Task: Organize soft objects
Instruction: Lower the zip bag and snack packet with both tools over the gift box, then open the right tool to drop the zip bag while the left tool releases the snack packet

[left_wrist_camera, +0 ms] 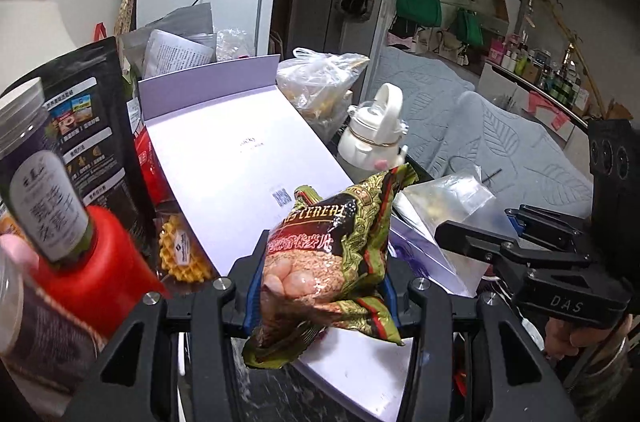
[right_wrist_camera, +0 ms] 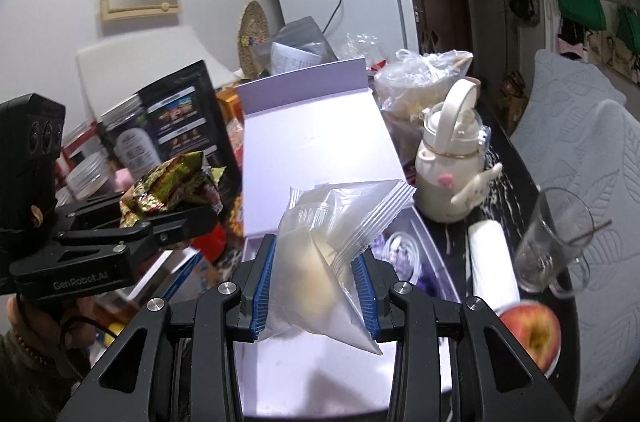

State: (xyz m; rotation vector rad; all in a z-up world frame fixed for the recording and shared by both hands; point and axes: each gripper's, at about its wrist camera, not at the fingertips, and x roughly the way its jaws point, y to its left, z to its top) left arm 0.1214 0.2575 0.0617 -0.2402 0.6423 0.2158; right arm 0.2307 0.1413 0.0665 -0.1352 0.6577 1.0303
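We see our left gripper [left_wrist_camera: 320,286] clamping a cereal packet [left_wrist_camera: 332,262] above the open lilac box [left_wrist_camera: 240,142]; our right gripper [left_wrist_camera: 460,236] grips a clear bag [left_wrist_camera: 448,198].

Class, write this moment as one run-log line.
left gripper: shut on cereal packet | right gripper: shut on clear zip bag | both above white box lid
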